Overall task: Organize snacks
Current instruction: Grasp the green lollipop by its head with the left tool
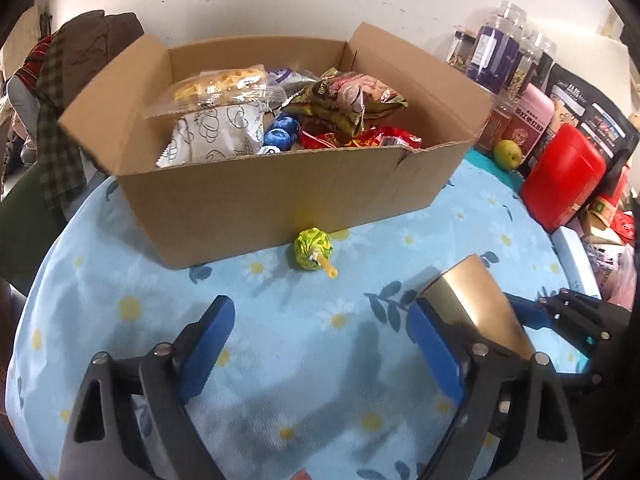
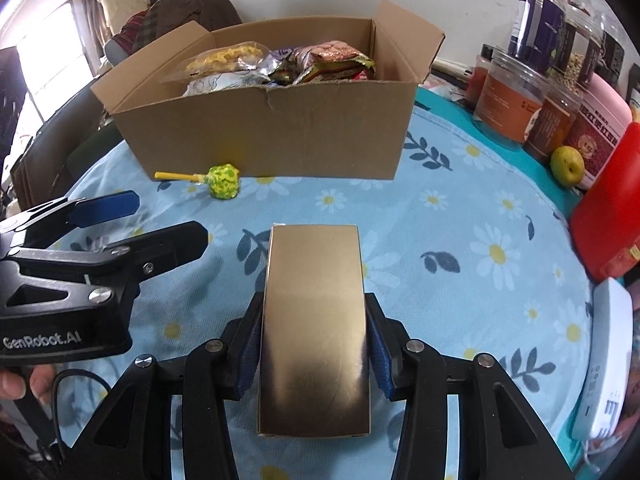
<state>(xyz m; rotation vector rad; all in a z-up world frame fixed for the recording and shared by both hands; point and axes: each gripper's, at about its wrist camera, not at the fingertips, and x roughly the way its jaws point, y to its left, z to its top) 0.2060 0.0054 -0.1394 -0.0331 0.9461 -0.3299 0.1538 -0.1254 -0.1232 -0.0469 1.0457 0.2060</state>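
An open cardboard box [image 1: 280, 200] [image 2: 280, 128] stands at the back of the table, holding several snack packets [image 1: 248, 92]. In front of it on the cloth lies a green-wrapped lollipop [image 1: 314, 250] [image 2: 224, 182] with a yellow stick. My right gripper [image 2: 314, 312] is shut on a shiny gold box [image 2: 314, 320] [image 1: 472, 304], held above the cloth, its blue pads pressing both long sides. My left gripper [image 1: 320, 332] [image 2: 168, 220] is open with nothing between its fingers. It hovers just left of the gold box, short of the lollipop.
A blue daisy tablecloth [image 2: 460, 220] covers the round table. Along the right edge stand several jars [image 2: 516, 96], a green fruit [image 2: 567, 166], a red container [image 2: 608, 216] and a white device [image 2: 608, 360]. Clothes [image 1: 80, 60] are piled behind the table at the left.
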